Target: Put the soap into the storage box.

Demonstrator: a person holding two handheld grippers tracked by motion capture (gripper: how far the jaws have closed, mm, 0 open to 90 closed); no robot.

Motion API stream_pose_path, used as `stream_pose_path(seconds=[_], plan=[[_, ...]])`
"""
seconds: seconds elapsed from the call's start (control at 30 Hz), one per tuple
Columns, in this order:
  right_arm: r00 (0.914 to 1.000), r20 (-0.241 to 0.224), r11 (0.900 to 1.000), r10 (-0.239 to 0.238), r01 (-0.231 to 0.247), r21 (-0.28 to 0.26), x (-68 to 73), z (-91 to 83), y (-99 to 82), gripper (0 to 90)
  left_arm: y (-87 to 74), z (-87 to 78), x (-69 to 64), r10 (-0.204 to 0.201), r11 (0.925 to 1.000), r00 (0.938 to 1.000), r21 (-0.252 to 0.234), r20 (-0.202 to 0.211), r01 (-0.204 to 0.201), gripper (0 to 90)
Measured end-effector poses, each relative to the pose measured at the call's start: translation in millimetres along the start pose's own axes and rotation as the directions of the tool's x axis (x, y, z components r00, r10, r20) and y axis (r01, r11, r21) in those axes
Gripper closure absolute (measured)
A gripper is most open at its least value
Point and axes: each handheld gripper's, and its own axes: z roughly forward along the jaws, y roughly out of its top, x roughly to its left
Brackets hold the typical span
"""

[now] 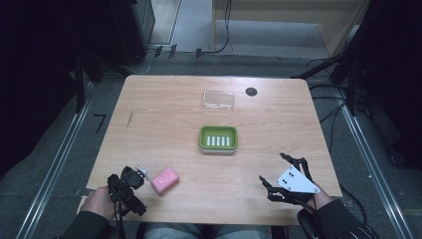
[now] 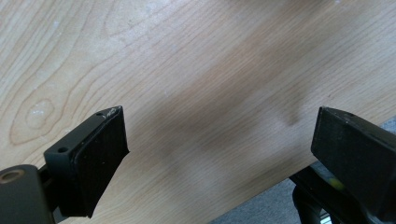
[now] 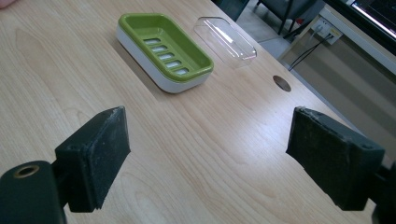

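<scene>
Left gripper [image 2: 219, 140] and right gripper [image 3: 208, 149] rest low over the table's [image 1: 164, 99] near edge, jaws spread, nothing between them. Pink soap [image 1: 164, 180] lies just beside the left gripper. Green soap dish [image 1: 218, 139] sits mid-table; clear lid [image 1: 218, 100] lies beyond it.

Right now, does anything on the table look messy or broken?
Nothing looks broken or spilled. The pink soap lies on the bare table, not in the green soap dish, and the clear lid sits apart behind the dish. Both grippers are open and empty.
</scene>
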Motion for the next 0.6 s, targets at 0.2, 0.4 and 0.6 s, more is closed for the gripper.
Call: stream_pose_path(seconds=[0.2, 0.4, 0.6], plan=[[1.0000, 0.001, 1.0000, 0.000, 0.000, 0.003, 0.2, -0.7, -0.3, 13.2, 0.4, -1.4, -1.1, 0.004, 1.0000, 0.9999, -0.008, 0.016, -0.004, 3.9], [1.0000, 0.000, 1.0000, -0.004, 0.004, 0.004, 0.8, 0.6, 0.4, 13.3, 0.3, -3.2, -2.9, 0.009, 1.0000, 0.9998, -0.003, 0.019, -0.009, 3.8], [1.0000, -0.001, 1.0000, -0.005, 0.005, 0.005, 0.6, -1.0, -0.5, 13.3, 3.2, -6.8, -7.3, 0.041, 0.9992, 0.9992, -0.004, 0.002, -0.041, 2.1]])
